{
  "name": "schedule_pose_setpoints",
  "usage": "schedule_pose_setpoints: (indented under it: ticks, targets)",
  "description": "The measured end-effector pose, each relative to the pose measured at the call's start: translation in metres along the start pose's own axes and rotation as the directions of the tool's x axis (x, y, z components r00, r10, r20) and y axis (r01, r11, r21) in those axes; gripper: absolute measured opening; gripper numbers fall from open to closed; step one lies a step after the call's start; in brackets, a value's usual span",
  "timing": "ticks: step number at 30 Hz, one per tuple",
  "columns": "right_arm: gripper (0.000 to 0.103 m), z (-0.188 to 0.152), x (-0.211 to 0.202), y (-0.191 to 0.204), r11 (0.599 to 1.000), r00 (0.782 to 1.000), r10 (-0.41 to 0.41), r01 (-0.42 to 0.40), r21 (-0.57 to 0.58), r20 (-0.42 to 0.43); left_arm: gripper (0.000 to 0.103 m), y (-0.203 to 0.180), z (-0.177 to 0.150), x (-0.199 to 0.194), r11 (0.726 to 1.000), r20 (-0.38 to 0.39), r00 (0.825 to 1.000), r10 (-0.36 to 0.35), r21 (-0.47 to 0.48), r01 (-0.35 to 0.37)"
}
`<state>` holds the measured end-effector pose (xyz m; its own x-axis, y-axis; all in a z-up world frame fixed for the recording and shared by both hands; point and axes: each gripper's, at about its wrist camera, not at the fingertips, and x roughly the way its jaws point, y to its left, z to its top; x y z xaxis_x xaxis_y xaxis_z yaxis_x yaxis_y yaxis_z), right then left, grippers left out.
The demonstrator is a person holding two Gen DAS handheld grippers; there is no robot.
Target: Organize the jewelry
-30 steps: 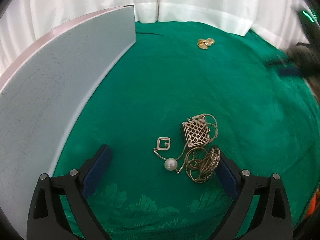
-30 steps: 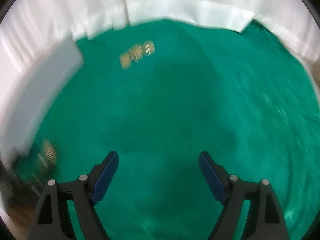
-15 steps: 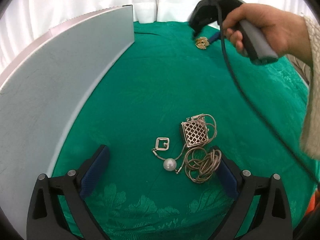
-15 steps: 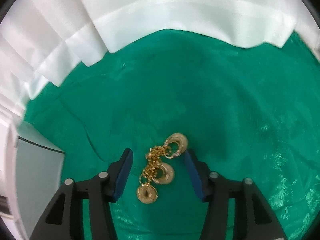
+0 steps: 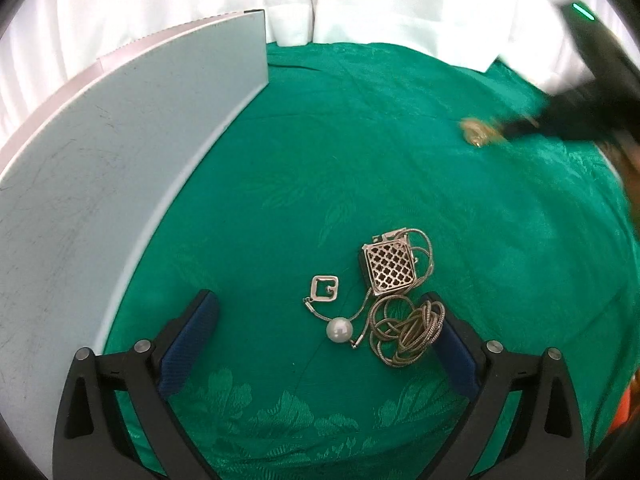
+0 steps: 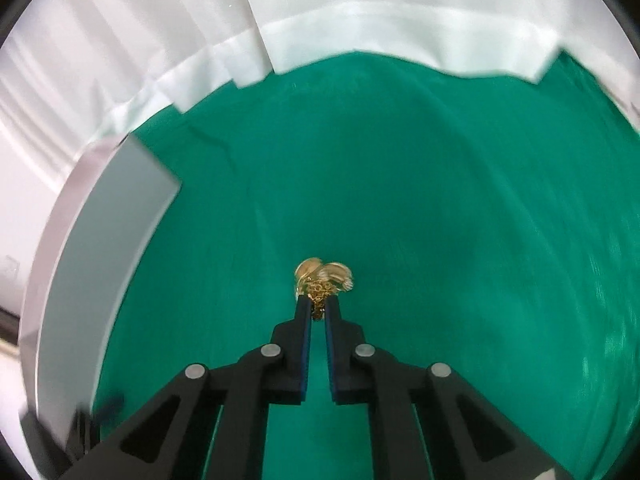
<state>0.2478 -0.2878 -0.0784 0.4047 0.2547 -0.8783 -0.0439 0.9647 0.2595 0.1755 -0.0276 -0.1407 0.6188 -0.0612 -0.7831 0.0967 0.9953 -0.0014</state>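
In the right wrist view my right gripper (image 6: 317,305) is shut on a gold chain with round gold discs (image 6: 323,276); the discs stick out past the fingertips above the green cloth (image 6: 440,220). In the left wrist view the same gold chain (image 5: 478,133) shows blurred at the far right with the right gripper (image 5: 504,130) on it. My left gripper (image 5: 326,320) stands open over a silver chain (image 5: 408,330) with a square lattice pendant (image 5: 389,267), a pearl (image 5: 339,330) and a small square charm (image 5: 326,289). The right blue pad (image 5: 454,344) is beside the coiled chain.
A pale grey panel (image 5: 100,184) stands along the left side of the cloth, seen also as the grey panel (image 6: 100,264) in the right wrist view. White drapery (image 6: 400,20) borders the far edge. A person's hand (image 5: 628,168) shows blurred at the right edge.
The right gripper closed its jaws on the gold chain and carried it off the spot at the back toward the right. The left gripper and the silver jewelry stayed still.
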Motion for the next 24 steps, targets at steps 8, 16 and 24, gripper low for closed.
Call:
schedule_pose_setpoints:
  ticks: [8, 16, 24]
  targets:
    - [0.007, -0.134, -0.061, -0.028, 1.000, 0.999, -0.014, 0.013, 0.016, 0.047, 0.100, 0.000, 0.000, 0.001, 1.000, 0.000, 1.000, 0.000, 0.001, 0.000]
    - [0.068, -0.198, -0.081, -0.017, 0.993, 0.975, -0.081, 0.098, -0.073, 0.207, 0.102, 0.003, 0.001, 0.003, 0.999, -0.001, 0.999, -0.040, 0.004, 0.040]
    - [0.068, -0.210, -0.071, -0.003, 0.989, 0.965, -0.087, 0.112, -0.092, 0.249, 0.102, 0.007, -0.002, -0.001, 0.998, 0.007, 0.998, -0.067, -0.007, 0.067]
